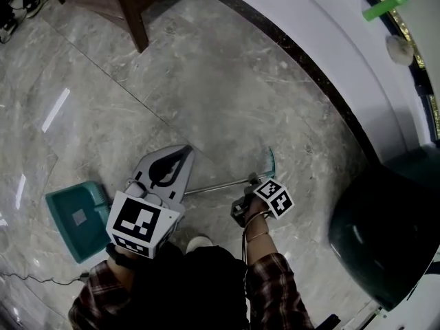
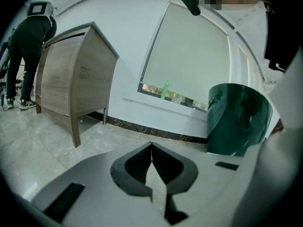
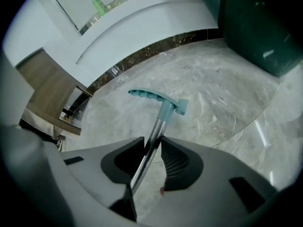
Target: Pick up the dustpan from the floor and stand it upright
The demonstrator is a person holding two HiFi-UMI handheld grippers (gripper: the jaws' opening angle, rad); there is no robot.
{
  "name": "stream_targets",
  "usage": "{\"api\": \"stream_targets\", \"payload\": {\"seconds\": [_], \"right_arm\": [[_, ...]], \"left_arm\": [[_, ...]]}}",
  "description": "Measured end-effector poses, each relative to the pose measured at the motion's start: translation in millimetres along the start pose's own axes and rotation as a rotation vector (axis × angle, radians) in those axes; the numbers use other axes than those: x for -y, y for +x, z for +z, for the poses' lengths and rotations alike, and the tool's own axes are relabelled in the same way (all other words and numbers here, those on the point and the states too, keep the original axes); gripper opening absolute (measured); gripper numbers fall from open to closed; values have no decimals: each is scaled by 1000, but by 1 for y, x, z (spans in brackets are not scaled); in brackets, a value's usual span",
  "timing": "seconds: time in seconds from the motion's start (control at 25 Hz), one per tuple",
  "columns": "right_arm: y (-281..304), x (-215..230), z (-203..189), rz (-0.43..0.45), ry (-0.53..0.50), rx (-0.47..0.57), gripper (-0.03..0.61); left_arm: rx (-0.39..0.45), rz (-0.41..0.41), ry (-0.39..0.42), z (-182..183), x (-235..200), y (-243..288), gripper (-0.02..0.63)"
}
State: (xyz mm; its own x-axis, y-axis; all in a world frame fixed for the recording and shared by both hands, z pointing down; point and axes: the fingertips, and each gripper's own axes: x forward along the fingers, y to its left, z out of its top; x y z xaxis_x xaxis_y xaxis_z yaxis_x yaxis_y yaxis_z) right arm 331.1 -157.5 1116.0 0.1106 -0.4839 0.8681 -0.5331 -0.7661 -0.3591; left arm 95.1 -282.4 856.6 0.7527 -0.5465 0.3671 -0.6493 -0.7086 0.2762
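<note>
The teal dustpan [image 1: 74, 220] lies on the marble floor at the left. Its metal handle [image 1: 213, 185] runs to the right and ends in a teal grip [image 1: 271, 162]. My right gripper [image 1: 251, 181] is shut on that handle just below the grip. In the right gripper view the shiny pole [image 3: 158, 126] passes between the two jaw tips of the right gripper [image 3: 152, 143], and the teal grip [image 3: 151, 97] sticks out beyond them. My left gripper [image 1: 187, 148] hovers above the handle's middle with nothing in it. In the left gripper view, the left gripper [image 2: 151, 146] has its jaw tips meeting.
A dark green bin [image 1: 385, 232] stands at the right. A wooden cabinet [image 1: 130, 5] stands at the back left. The curved white wall with a dark skirting [image 1: 295, 53] runs behind. A person [image 2: 28, 41] bends beside the cabinet [image 2: 75, 74]. A thin cable [image 1: 41, 279] lies at the lower left.
</note>
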Motion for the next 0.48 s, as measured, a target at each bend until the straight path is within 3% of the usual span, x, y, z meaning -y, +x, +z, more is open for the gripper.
{"api": "stream_targets", "payload": {"seconds": [0.48], "right_arm": [[-186, -73, 96, 32, -49, 213, 96]], "left_arm": [[11, -47, 25, 148, 85, -80, 12]]}}
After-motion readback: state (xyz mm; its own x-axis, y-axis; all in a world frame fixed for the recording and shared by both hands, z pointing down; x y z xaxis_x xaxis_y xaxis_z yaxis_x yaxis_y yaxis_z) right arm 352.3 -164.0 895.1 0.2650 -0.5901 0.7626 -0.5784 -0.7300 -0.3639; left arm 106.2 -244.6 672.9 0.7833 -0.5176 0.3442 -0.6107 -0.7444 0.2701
